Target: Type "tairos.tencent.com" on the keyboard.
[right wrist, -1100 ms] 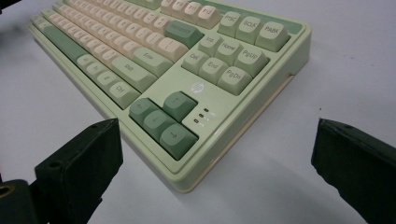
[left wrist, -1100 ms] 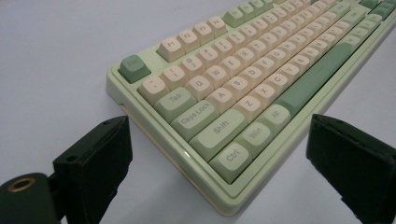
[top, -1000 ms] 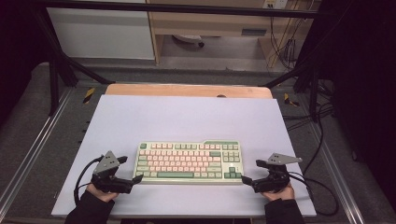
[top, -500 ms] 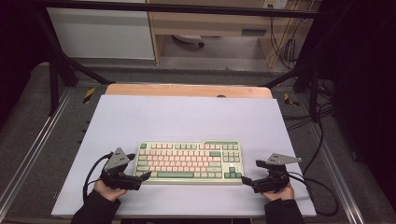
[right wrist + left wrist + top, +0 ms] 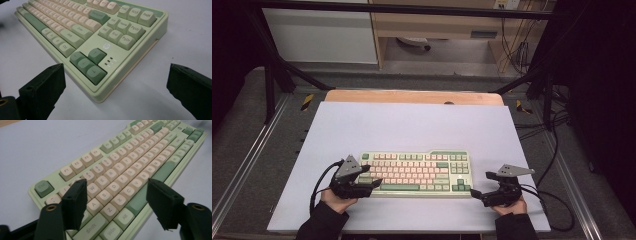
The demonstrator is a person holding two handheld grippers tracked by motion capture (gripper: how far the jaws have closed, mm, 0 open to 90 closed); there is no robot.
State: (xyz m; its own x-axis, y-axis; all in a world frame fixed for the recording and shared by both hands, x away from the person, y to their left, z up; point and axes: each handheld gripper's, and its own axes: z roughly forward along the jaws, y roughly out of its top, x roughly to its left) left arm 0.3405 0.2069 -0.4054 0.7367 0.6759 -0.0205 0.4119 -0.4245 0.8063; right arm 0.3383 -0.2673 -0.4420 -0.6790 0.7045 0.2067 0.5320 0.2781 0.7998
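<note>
Left claw (image 5: pixel 371 183) hangs over the left end of the pale green plastic keyboard with cream and green keycaps (image 5: pixel 417 172), its black jaws partly apart and just now closing in, with nothing pressed between the pads. In the left gripper view, that claw (image 5: pixel 117 202) straddles the lower-left keys, one jaw above the column near the Esc end, the other out past the front edge by the long green space bar; the letter keys show between them, and I cannot tell whether either pad touches a cap. Right claw (image 5: pixel 475 193) stands wide, resting low on the pale lilac bench (image 5: pixel 412 125) just off the keyboard's front right corner. In the right gripper view, the right claw (image 5: pixel 115 82) has that corner, with its dark green arrow keys, lying straight ahead between the jaws but apart from both.

Keyboard lies flat near the person's edge of the bench, long axis running across from one hand to the other. Left hand is the nearer one, already over the keys; the right sits beside the end and clear of it. Any coming move, I judge, turns on that: the left comes down onto keys below it, while the right must travel inward along the long axis
</note>
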